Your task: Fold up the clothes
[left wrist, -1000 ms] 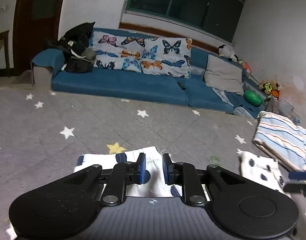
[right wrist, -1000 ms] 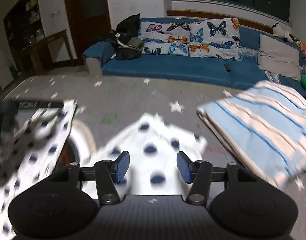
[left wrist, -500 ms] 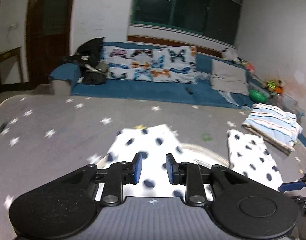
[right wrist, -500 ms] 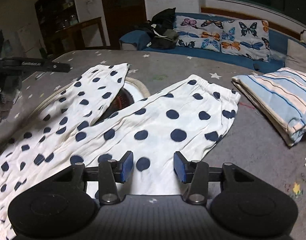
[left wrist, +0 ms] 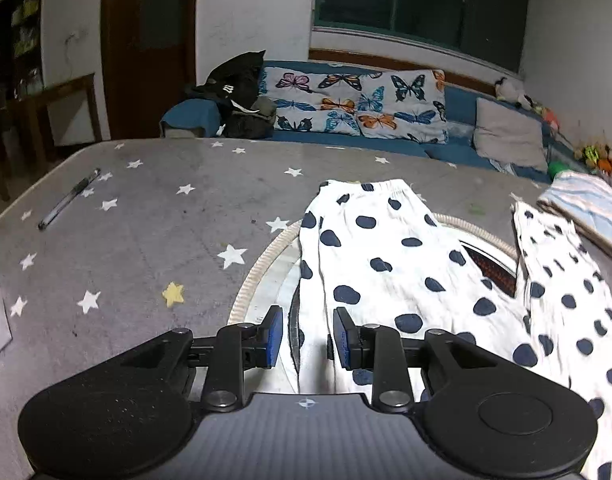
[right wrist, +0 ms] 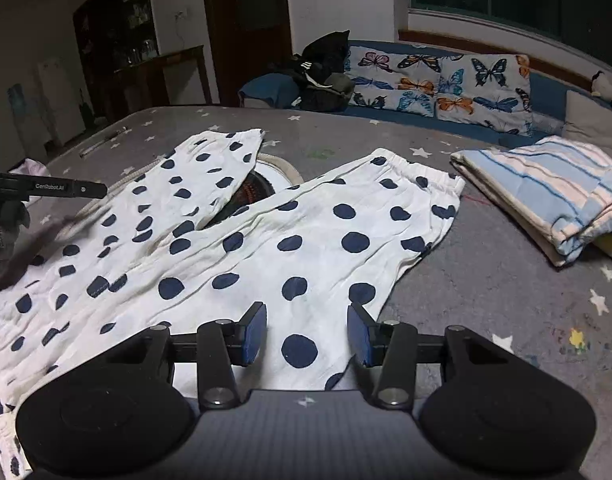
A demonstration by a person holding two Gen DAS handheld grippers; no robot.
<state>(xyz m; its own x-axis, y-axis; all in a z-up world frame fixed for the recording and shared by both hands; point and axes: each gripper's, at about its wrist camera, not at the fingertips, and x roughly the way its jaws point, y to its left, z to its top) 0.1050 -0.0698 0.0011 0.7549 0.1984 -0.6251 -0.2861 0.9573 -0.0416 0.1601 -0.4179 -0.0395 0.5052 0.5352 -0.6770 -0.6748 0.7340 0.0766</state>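
Lying spread over the star-print worktop (left wrist: 146, 216), the spotted trousers (right wrist: 266, 240) look light, limp and creasing, best pinched at a cuff hem, while each hand-held gripper (left wrist: 304, 334) (right wrist: 306, 334) hovers spread, gripping nothing.

White trousers (right wrist: 290, 240) with navy polka dots, grey counter (left wrist: 146, 216) cover scattered with white stars and one yellow, folded blanket (right wrist: 545, 188) striped light blue and cream, blue sofa (left wrist: 457, 152), white butterfly-print cushions (left wrist: 353, 104), blue-padded black fingers (right wrist: 254, 332)
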